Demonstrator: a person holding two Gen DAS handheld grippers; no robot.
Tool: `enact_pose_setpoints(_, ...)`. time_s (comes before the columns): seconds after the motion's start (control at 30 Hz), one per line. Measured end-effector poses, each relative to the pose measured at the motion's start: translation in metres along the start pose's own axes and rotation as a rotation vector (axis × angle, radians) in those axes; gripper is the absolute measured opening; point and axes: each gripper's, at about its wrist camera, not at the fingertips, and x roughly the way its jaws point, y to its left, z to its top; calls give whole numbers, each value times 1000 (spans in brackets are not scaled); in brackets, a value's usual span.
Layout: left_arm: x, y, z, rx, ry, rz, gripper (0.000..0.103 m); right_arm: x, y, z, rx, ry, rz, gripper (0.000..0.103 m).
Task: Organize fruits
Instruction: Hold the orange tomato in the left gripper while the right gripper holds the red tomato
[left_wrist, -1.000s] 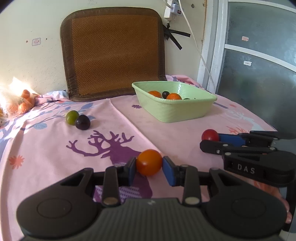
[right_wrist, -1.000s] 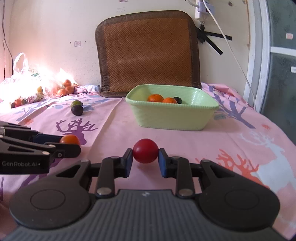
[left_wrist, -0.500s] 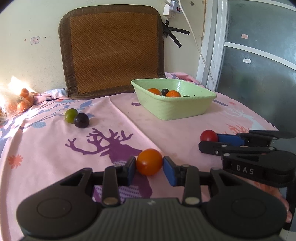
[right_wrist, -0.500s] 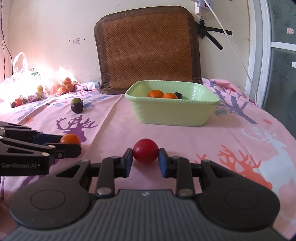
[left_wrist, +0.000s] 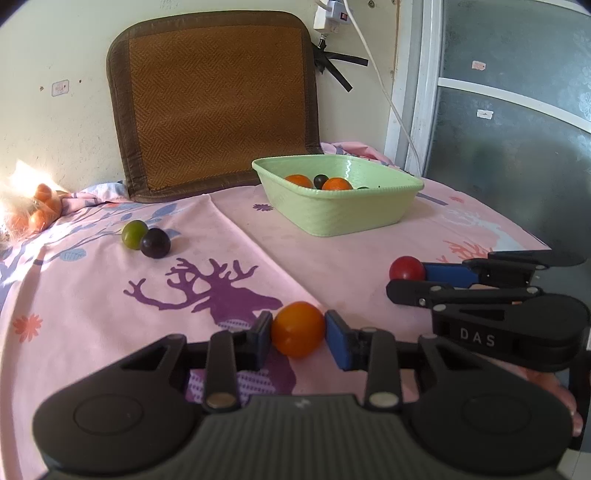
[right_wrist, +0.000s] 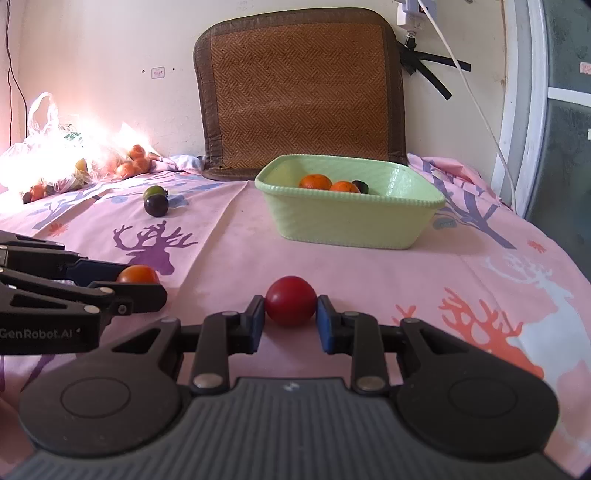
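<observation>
Fruits (left_wrist: 297, 328) gripped – green basket (left_wrist: 343, 218) ahead, mat (left_wrist: 218, 99) behind.

We are looking at a cream wall (right_wrist: 110, 44) with a brown woven mat (right_wrist: 301, 92) leaning upright against it. A white cable (right_wrist: 469, 88) is hanging from a plug high on the wall. A white door frame (left_wrist: 410, 85) with grey frosted panels (left_wrist: 517, 122) is standing on the right. A pink deer-print cloth (right_wrist: 498, 280) is covering the bench. Strong sunlight is glaring on a plastic bag (right_wrist: 40, 147) at the far left.
</observation>
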Motion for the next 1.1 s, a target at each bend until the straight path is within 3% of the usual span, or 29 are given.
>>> enact_pose_setpoints(1.1, -2, 6, 0, -33, -14, -20, 31, -6, -2, -1, 17, -43, -15, 32)
